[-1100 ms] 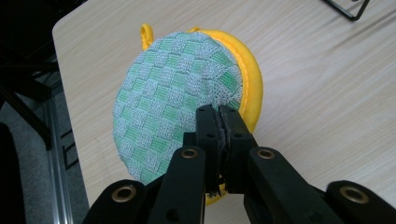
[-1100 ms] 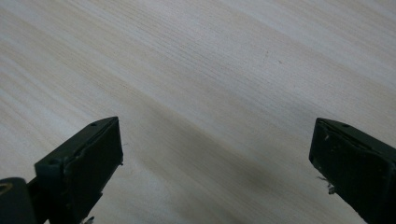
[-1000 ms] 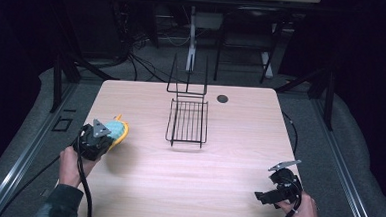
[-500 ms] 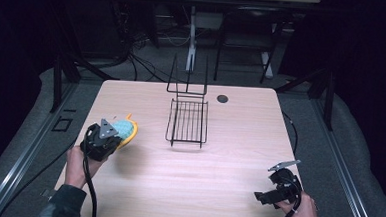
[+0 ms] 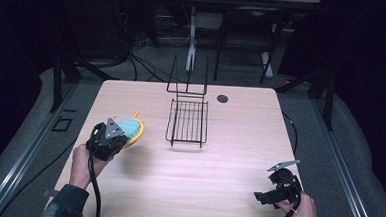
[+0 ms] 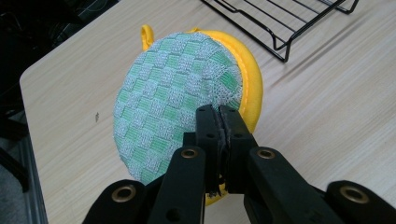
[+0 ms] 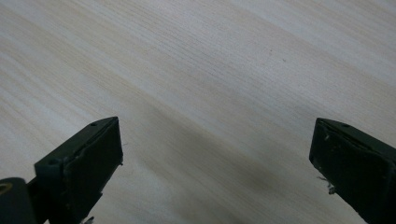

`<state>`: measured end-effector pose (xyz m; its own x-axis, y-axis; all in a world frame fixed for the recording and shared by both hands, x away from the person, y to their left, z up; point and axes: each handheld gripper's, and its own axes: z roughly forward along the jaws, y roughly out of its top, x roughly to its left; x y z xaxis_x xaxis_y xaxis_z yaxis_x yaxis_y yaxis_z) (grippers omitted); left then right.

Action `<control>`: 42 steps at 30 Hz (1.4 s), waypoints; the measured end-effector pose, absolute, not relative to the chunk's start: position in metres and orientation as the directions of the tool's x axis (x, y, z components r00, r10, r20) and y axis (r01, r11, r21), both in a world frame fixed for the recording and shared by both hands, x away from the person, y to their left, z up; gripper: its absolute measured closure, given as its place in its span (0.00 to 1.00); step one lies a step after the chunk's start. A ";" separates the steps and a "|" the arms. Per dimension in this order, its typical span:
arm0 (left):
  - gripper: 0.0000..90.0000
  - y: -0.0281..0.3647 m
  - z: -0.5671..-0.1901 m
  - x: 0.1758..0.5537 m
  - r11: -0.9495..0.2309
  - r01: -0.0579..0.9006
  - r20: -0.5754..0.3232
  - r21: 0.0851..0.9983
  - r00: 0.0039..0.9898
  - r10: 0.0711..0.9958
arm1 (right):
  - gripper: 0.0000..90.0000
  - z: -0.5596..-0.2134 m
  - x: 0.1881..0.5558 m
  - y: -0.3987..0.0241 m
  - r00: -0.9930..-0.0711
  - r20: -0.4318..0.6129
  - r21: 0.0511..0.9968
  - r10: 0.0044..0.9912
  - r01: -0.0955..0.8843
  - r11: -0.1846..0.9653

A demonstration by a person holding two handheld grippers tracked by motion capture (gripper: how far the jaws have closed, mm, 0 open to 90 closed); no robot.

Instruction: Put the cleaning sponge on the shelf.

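Note:
A round pot holder (image 6: pixel 177 98), green-and-white checked with a yellow rim and loop, hangs above the table's left part. My left gripper (image 6: pixel 220 116) is shut on its near edge. In the high view the pot holder (image 5: pixel 130 127) sits just ahead of the left gripper (image 5: pixel 122 135), left of a black wire rack (image 5: pixel 187 122). That rack (image 6: pixel 289 23) lies at the top right of the left gripper view. My right gripper (image 5: pixel 260 196) rests low at the table's front right, open, with bare wood between its jaws (image 7: pixel 215 163).
The wooden table (image 5: pixel 228 155) has a small dark round hole (image 5: pixel 222 98) near its far edge. The rack's upright back (image 5: pixel 187 78) rises at the far side. Cables trail from both grippers toward the front edge. Dark floor and stands surround the table.
My left gripper has carried the pot holder to the right, closer to the wire rack. The right gripper has stayed in place.

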<state>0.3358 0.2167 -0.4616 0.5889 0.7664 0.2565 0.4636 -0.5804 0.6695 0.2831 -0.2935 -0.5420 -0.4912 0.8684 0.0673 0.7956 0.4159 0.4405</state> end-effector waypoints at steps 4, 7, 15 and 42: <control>0.98 0.214 -0.460 0.336 -0.579 0.456 0.255 0.675 0.592 0.764 | 0.02 -0.543 0.283 -0.293 -0.490 0.072 0.443 0.869 0.796 0.412; 0.98 0.213 -0.459 0.336 -0.578 0.454 0.253 0.678 0.595 0.763 | 0.02 -0.543 0.283 -0.293 -0.488 0.072 0.439 0.870 0.798 0.412; 0.98 0.206 -0.457 0.338 -0.596 0.434 0.268 0.676 0.609 0.747 | 0.02 -0.542 0.283 -0.294 -0.489 0.070 0.439 0.869 0.798 0.413; 0.98 0.180 -0.453 0.346 -0.634 0.374 0.298 0.677 0.648 0.700 | 0.02 -0.542 0.283 -0.293 -0.488 0.065 0.438 0.870 0.798 0.415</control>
<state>0.3460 0.1798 -0.4526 0.6484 0.7004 0.2984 0.3737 -0.6343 0.6767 0.2828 -0.2934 -0.5420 -0.4882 0.8703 0.0647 0.7976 0.4148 0.4380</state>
